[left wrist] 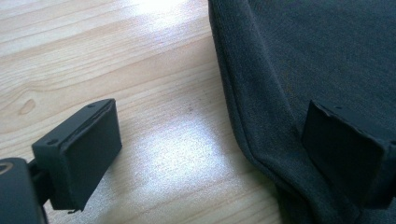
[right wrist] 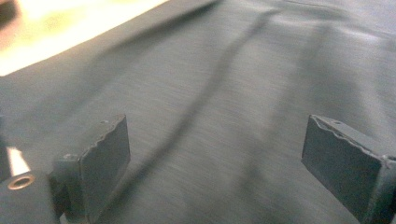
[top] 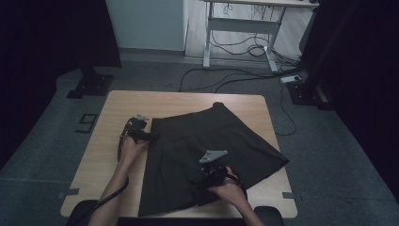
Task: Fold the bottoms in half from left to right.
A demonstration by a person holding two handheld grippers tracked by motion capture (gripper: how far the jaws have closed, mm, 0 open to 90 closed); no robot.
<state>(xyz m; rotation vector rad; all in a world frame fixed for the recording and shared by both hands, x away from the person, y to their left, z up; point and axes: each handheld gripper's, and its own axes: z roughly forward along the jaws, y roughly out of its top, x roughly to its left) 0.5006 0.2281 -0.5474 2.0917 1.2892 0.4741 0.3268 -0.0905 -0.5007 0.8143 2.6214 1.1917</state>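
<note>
While the dark skirt (top: 207, 150) lies partly folded on the worktop (top: 117, 108), both jaws gape empty: left hand-held gripper (top: 149, 136) straddling its edge, right hand-held gripper (top: 203, 175) over the middle; more folding probably remains.

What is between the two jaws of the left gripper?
In the left gripper view, bare wooden table and the dark skirt's hemmed edge lie between the open left gripper jaws.

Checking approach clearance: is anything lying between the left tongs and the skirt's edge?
Nothing visible. The left tongs stand open astride the skirt edge, one pad over bare table, the other over cloth.
</note>
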